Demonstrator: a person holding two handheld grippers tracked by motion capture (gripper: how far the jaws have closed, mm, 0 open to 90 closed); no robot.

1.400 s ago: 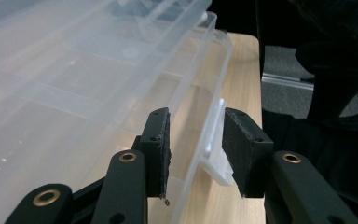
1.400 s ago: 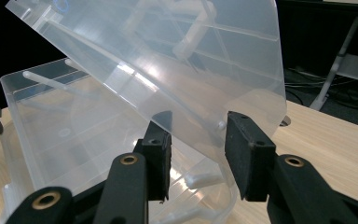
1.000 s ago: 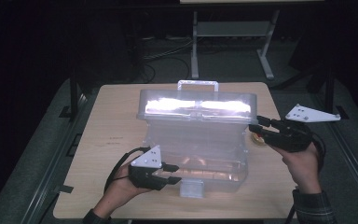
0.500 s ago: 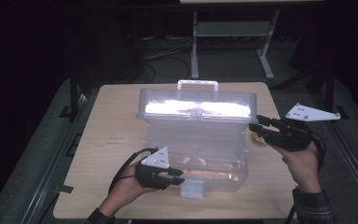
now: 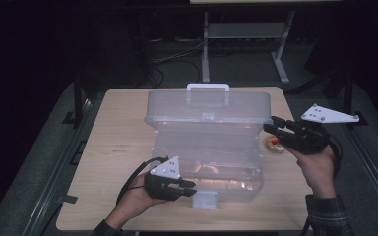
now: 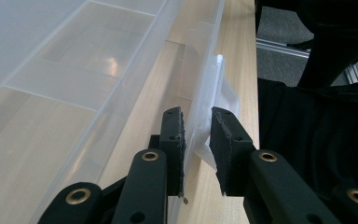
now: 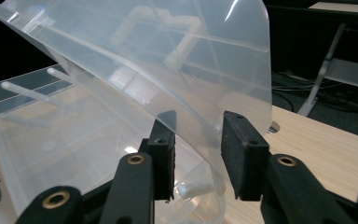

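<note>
A clear plastic storage box (image 5: 177, 147) stands open on the wooden table (image 5: 123, 128), its lid (image 5: 206, 110) raised with a white handle (image 5: 207, 88) on top. My left gripper (image 5: 193, 187) is at the front wall beside the latch (image 5: 204, 199). Its jaws have just been closing. In the left gripper view its pads (image 6: 196, 126) press on that wall and the latch flap (image 6: 221, 93). My right gripper (image 5: 268, 125) is at the lid's right edge. Its jaws have also just been closing, and its pads (image 7: 198, 135) pinch the lid's curved rim (image 7: 242, 70).
A small round object with a red part (image 5: 274, 144) lies on the table right of the box, just below the right gripper. A metal stand (image 5: 246, 34) is on the floor behind the table. Bare tabletop lies left of the box.
My left gripper has shifted slightly right along the front wall toward the latch, and its jaws have narrowed. The right gripper and the lid have stayed in place.
</note>
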